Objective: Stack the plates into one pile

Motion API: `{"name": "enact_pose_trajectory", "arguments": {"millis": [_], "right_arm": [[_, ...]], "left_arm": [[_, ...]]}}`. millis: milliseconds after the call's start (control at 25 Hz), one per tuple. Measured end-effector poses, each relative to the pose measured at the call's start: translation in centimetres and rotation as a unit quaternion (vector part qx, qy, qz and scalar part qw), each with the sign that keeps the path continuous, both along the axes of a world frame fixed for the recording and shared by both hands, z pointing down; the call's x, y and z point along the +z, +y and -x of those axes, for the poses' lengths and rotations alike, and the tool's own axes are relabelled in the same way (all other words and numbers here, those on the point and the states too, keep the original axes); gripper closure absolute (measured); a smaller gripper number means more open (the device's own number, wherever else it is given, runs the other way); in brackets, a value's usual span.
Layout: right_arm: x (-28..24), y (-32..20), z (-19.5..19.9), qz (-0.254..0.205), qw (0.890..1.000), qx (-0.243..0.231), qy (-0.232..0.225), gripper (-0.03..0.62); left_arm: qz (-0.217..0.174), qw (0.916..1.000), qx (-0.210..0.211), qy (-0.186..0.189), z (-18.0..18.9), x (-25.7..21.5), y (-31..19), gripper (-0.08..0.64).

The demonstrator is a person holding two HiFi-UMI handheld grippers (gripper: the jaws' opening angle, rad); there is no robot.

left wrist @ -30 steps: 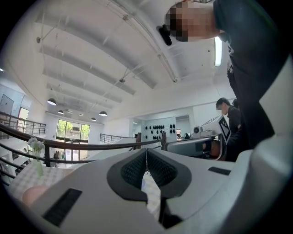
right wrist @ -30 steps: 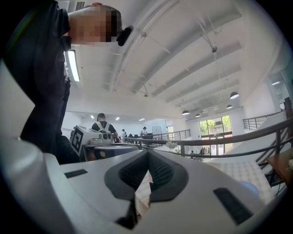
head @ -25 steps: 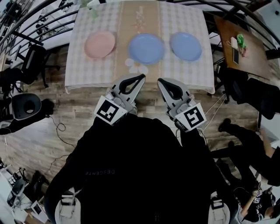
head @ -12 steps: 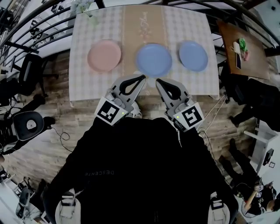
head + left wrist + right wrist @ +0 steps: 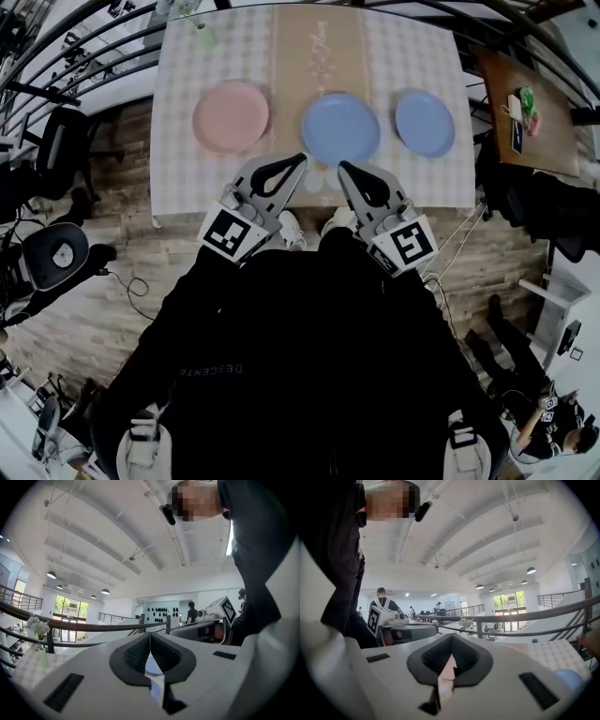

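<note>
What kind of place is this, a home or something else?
Likely an open lab or workshop hall, not a home: a cloth-covered table beside a railing, an office chair and cable on the floor, lamps under a high ceiling.

Checked tablecloth (image 5: 178, 150), beige runner (image 5: 319, 52) down its middle; flower vase (image 5: 200, 33) stood at far left corner. Wooden side table (image 5: 553, 141) sat right, black stool (image 5: 56, 255) left.

Pink plate (image 5: 231, 116), blue plate (image 5: 340, 128), smaller blue plate (image 5: 424, 123), checked tablecloth (image 5: 180, 80), beige runner (image 5: 319, 52)
</note>
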State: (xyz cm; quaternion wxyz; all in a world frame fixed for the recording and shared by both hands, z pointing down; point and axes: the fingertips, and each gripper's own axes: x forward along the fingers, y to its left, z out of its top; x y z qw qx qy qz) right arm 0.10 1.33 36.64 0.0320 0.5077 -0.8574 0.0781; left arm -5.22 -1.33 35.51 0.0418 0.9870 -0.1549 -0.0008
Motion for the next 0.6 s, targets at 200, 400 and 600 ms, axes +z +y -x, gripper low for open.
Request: {"name": "enact_pose_trajectory", "arguments": {"millis": [200, 400, 600], "right_arm": [[1.0, -1.4, -1.5, 0.017, 1.000, 0.012, -0.001, 0.584], [2.0, -3.5, -3.0, 0.024, 1.000, 0.006, 0.003, 0.584], [3.4, -5.6, -5.0, 0.034, 0.999, 0.008, 0.012, 0.584]], "left_arm": [[-0.002, 1.0000, -0.008, 0.000, -0.4, 0.5, -0.8, 0.538], [-0.005, 0.9998, -0.021, 0.000, -1.4, 1.0, -2.6, 0.540], [-0.011, 0.9997, -0.024, -0.002, -2.7, 1.5, -3.9, 0.540]]}}
